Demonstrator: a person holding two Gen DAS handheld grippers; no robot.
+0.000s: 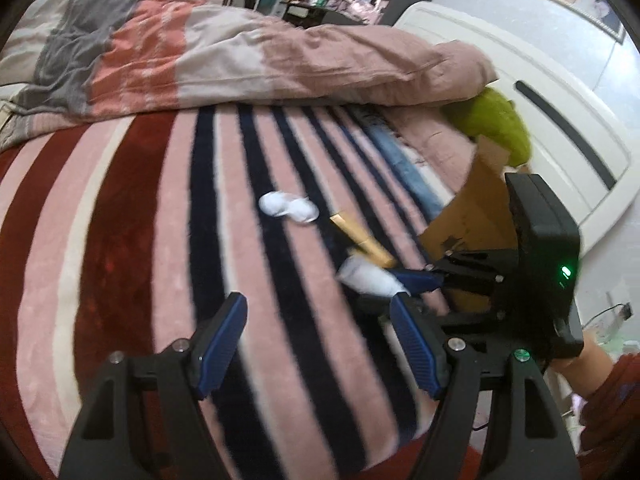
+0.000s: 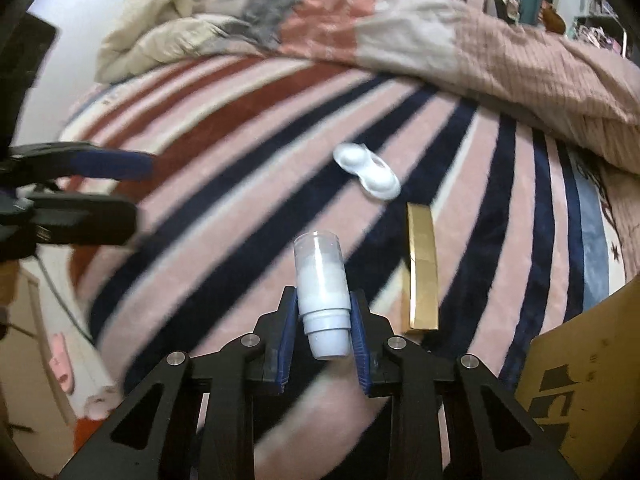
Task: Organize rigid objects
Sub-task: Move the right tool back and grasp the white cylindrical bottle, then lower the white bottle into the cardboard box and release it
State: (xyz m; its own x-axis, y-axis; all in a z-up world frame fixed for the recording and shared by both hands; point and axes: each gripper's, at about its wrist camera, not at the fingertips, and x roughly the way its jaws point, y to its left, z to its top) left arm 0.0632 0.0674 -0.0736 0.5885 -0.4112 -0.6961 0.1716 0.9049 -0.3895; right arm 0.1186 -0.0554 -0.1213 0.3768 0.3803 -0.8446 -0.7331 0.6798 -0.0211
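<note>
White bottle (image 2: pixel 322 292) clamped in right gripper (image 2: pixel 323 320), left gripper (image 1: pixel 316 344) spread wide, cardboard box (image 2: pixel 592 376) beside.

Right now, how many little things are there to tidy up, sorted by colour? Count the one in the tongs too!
White: 2, the bottle held in the right tongs and the double-cup case lying on the striped blanket.
Gold: 1, the long box on the blanket.
Total: 3.
</note>
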